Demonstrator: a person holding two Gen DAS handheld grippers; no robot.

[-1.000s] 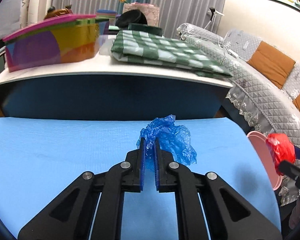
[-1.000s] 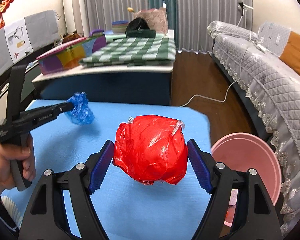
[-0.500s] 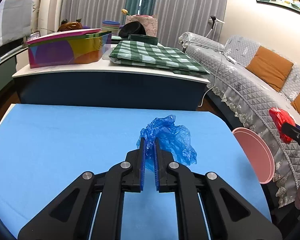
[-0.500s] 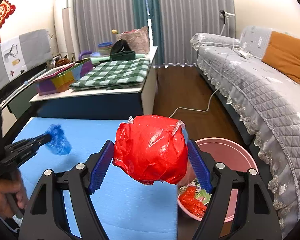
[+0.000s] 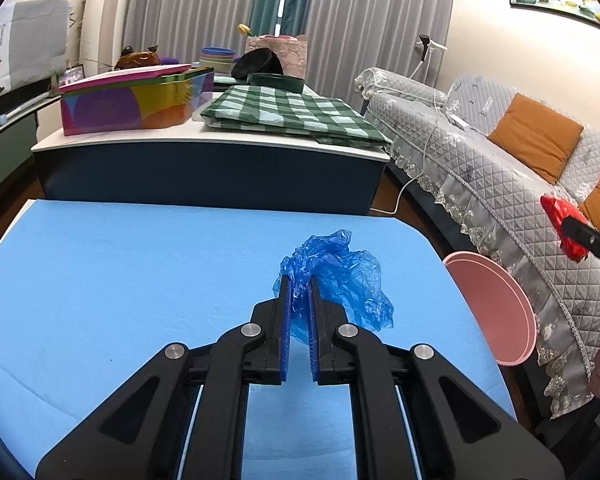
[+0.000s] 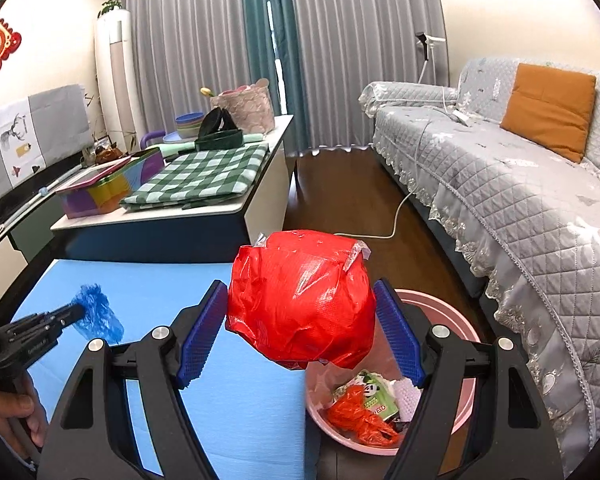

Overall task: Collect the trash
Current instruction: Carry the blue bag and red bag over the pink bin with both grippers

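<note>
Trash in both grippers: red bag (image 6: 302,300), light and crinkly, pinched at its sides by right gripper (image 6: 302,338) just above pink bin (image 6: 440,308); blue bag (image 5: 336,280), soft and flimsy, nipped by left gripper (image 5: 299,312) over blue table (image 5: 120,280).

My left wrist camera sits just behind the left claw (image 5: 299,300) and looks forward and slightly down over the blue surface (image 5: 120,280), towards the low cabinet (image 5: 204,168) and the curtains. My right wrist camera sits behind the right claw (image 6: 300,336), above the right edge of this surface, very near the pink bin (image 6: 452,316). Both views share the surface, the cabinet, the sofa (image 6: 520,208) and the bin.
</note>
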